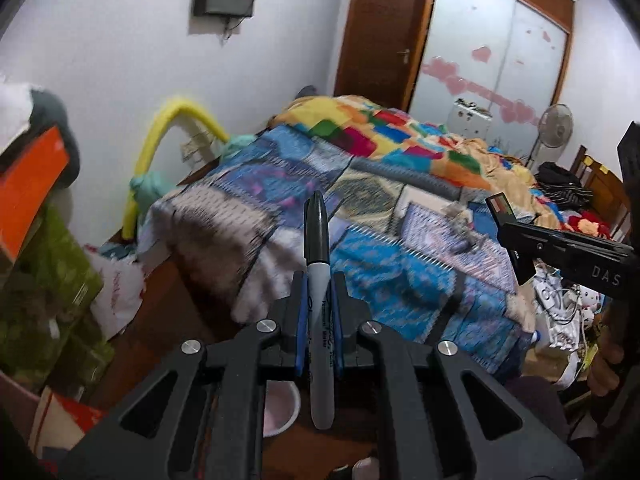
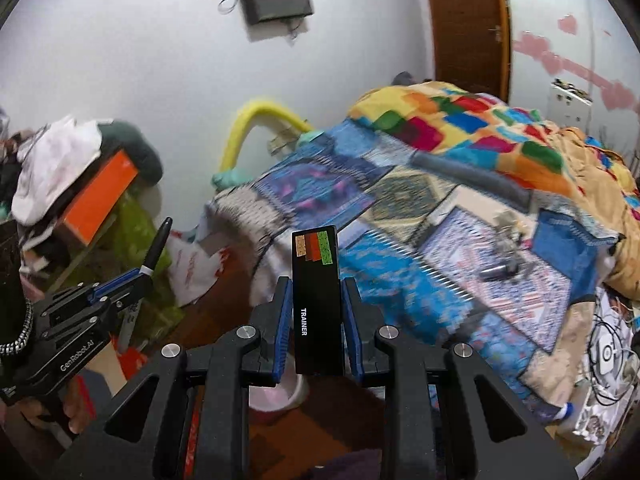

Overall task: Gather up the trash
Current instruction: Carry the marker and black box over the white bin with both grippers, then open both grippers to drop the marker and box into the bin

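Both hands are carrying trash, over the floor at the foot of the bed (image 1: 256, 184).

Left gripper (image 1: 318, 304): clenched on a marker (image 1: 318, 280), gripping it mid-barrel, black cap pointing forward and away. The marker is lying along the line of the fingers, presumably so it cannot swing or slip while being carried. From the right wrist view the same gripper (image 2: 140, 276) is showing at the left edge, cap tilted up.

Right gripper (image 2: 316, 316): grasping a flat black box (image 2: 316, 304) marked "TRAINER", blue pads pressing its two long sides, box standing on end between them. In the left wrist view it is coming in from the right edge (image 1: 516, 232).

Pose: both grippers are angling downward, side by side, near each other but apart. The background is smearing, so the hands are likely travelling, not placing.

Below the grippers a pale cup (image 2: 280, 392) is sitting on the floor, half hidden by the gripper bodies. Whether it is the trash container, I cannot tell.

More litter, a crumpled grey thing (image 2: 504, 240), is lying on the bedcover toward the bed's right side, untouched.
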Demonstrator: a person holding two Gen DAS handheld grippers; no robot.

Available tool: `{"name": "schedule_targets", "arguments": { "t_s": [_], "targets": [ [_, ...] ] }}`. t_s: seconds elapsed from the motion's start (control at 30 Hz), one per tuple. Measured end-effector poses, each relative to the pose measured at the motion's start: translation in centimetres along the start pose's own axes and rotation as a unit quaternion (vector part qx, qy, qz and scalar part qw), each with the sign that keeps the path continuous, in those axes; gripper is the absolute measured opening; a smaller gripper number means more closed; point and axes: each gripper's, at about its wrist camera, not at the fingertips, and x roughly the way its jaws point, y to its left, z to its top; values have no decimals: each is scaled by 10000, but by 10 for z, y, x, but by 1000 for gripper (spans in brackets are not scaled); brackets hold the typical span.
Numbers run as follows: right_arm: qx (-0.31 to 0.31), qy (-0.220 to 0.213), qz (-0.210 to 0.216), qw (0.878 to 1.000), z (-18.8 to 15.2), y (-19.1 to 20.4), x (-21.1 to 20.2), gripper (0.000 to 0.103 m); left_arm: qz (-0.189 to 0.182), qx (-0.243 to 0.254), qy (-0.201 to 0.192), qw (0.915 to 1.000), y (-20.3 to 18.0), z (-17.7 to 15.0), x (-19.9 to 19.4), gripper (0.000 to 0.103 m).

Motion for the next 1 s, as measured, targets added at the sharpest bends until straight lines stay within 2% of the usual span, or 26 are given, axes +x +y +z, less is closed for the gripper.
{"name": "schedule_targets", "arguments": {
  "t_s": [0.3, 0.6, 0.7, 0.87, 1.0],
  "targets": [
    [-458, 823, 215, 9953, -33, 56, 67, 22, 350, -386, 613, 9968, 61, -50, 31, 10],
    [-787, 1721, 309, 9814, -71, 86, 138, 22, 375, -778, 1496, 9850, 95, -102, 90, 10],
    [-776, 2104, 374, 9738, -85, 89, 167, 22, 310, -912, 1869, 9777, 105, -121, 114, 10],
    [-702, 2765, 436, 9575, -107, 91, 216, 22, 226, -1195, 2491, 9608, 120, -153, 154, 10],
    [-789, 3088, 407, 9470, -121, 98, 244, 22, 263, -1396, 2860, 9477, 132, -172, 183, 10]
  ]
}}
